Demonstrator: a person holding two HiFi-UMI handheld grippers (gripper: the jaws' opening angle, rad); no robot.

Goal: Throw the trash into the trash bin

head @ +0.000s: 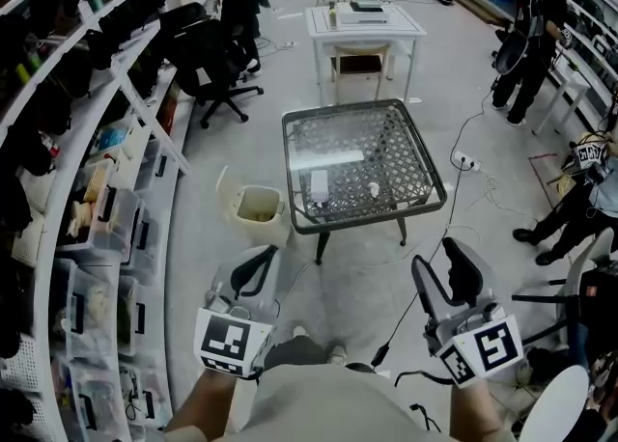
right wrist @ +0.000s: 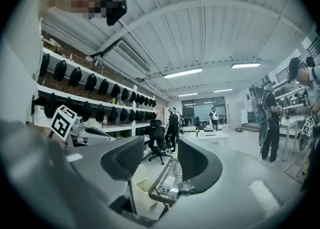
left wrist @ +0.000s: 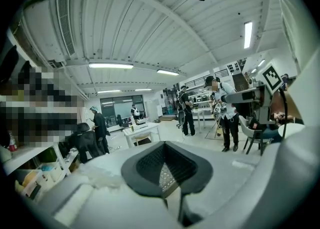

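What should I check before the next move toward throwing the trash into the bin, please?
1. Trash located: white pieces lie on the table. Ok.
2. Trash bin open: no lid, standing beside the table, at its left in the head view. Ok.
3. Right gripper ready: jaws apart, nothing between them. Ok.
4. Left gripper ready: jaws together, nothing held. Not ok for picking.
5. Grippers within reach of the trash: both well short of the table. Not ok.
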